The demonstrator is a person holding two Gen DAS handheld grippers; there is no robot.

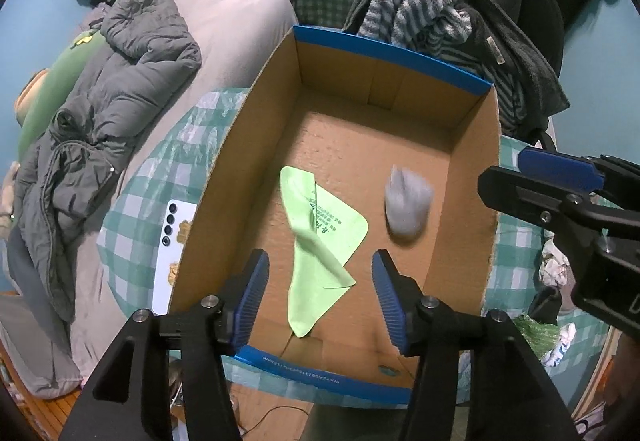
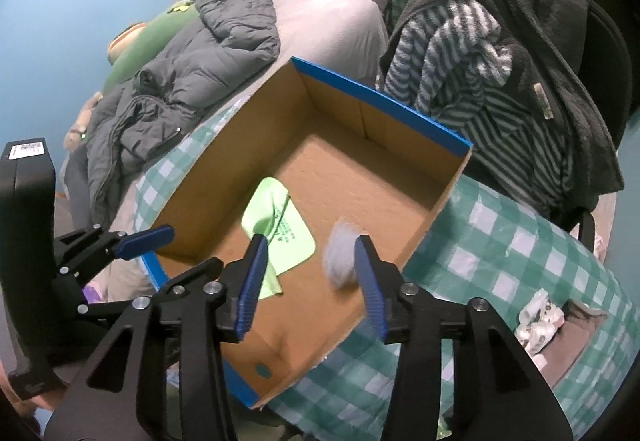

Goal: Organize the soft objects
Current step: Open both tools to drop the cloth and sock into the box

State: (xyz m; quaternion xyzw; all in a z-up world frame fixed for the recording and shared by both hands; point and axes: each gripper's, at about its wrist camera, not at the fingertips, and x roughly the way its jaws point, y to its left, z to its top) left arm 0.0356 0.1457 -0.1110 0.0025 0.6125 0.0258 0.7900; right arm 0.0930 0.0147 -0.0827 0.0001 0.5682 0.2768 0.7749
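Observation:
An open cardboard box [image 1: 472, 177] with blue rims stands on a green checked tablecloth; it also shows in the right wrist view [image 2: 436, 197]. A light green cloth [image 1: 320, 241] lies on its floor, seen too in the right wrist view [image 2: 286, 231]. A blurred grey fluffy piece [image 1: 408, 201] is in the box, apparently falling; in the right wrist view [image 2: 340, 257] it is just beyond my right gripper [image 2: 310, 283], which is open and empty above the box. My left gripper [image 1: 320, 301] is open and empty over the box's near end.
A white phone [image 1: 172, 241] lies left of the box. A grey jacket [image 1: 100, 121] is on the bed. A chair with a striped and dark garments [image 2: 500, 81] stands behind the box. Patterned socks [image 2: 538, 321] and green material [image 1: 536, 333] lie on the tablecloth at the right.

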